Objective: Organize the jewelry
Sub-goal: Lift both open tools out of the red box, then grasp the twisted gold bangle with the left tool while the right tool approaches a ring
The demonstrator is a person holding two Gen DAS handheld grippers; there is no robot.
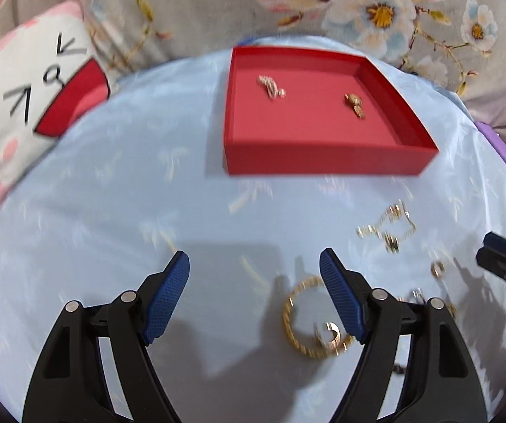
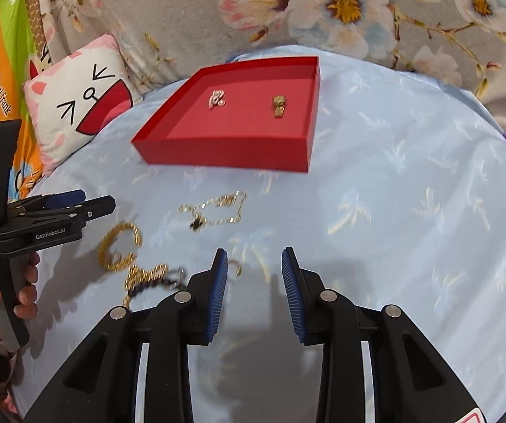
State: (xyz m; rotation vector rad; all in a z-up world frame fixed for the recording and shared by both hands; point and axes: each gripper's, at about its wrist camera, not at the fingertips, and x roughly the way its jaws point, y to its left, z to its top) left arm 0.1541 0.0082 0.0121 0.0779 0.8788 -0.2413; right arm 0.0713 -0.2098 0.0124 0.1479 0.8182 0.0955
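Note:
A red tray (image 1: 323,162) (image 2: 224,157) sits at the far side of a light blue cloth. It holds a silvery-pink piece (image 1: 271,87) (image 2: 216,98) and a gold piece (image 1: 355,105) (image 2: 279,106). Loose jewelry lies in front of it: a gold twisted bangle (image 1: 291,317) (image 2: 111,246), a chain necklace with a dark pendant (image 1: 390,229) (image 2: 217,208), a small ring (image 1: 438,268) and a beaded bracelet (image 2: 150,275). My left gripper (image 1: 254,253) (image 2: 90,201) stands wide open above the cloth, the bangle by its right finger. My right gripper (image 2: 255,250) (image 1: 489,250) is open, nothing between its fingers.
A cat-face pillow (image 1: 30,105) (image 2: 83,105) leans at the cloth's far left edge. Grey floral fabric (image 1: 217,7) runs behind the tray. A purple item (image 1: 499,148) lies at the right edge. A hand (image 2: 23,292) holds the left gripper's handle.

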